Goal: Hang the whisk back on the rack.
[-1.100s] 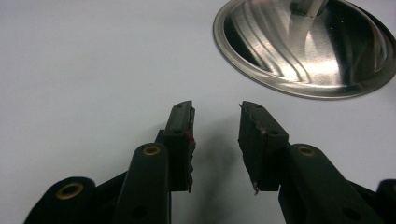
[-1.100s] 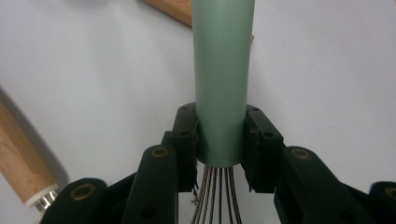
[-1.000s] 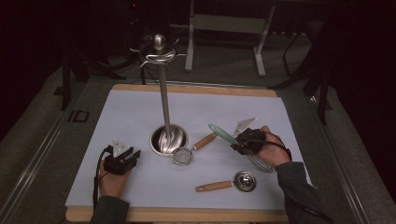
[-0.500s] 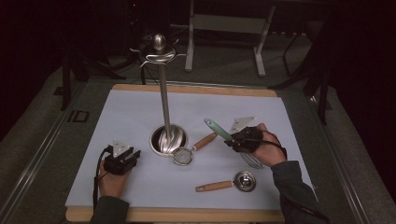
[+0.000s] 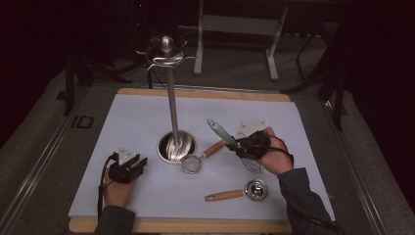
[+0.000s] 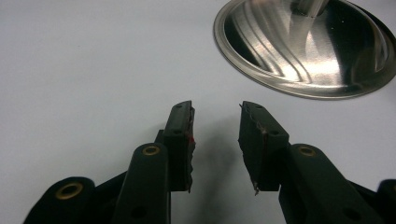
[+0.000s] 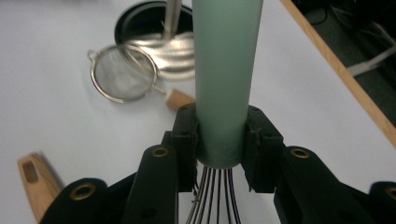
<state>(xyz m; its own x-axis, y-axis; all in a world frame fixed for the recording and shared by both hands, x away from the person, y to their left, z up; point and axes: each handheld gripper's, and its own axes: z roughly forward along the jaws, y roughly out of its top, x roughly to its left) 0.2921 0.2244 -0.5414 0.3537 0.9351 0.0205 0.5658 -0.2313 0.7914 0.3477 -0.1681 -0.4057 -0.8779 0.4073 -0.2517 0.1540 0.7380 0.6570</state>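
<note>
High view: a desk (image 5: 147, 122) under a pale sheet, with a person's two hands coming in from the near edge.
Stand (image 5: 172, 98): tall steel post on a round ribbed base, hooks at the top, all bare; it rises from the middle of the desk.
Whisk (image 5: 230, 142): held off the desk at the right, mint handle tilted up toward the stand, wire head low by the hand.
Whisk handling: judged light; the handle looks stiff and smooth, so it may slip or twist if gripped loosely, while the wires look springy and would give under a squeeze. The handle is the place to hold, and low near the wires should give the best control for hanging it.
Scoop (image 5: 242, 191): steel bowl on a wooden handle, flat on the desk, near the right forearm.
Strainer (image 5: 195, 159): small mesh bowl, wooden handle, its rim touching or just beside the stand's base.
Right gripper (image 7: 219, 140): its fingers (image 7: 186, 135) press on both sides of the handle's lower end, wires emerging just below.
Left gripper (image 6: 215, 135): rests low over the sheet near the stand's base, fingers (image 6: 181, 140) apart with nothing between them.
</note>
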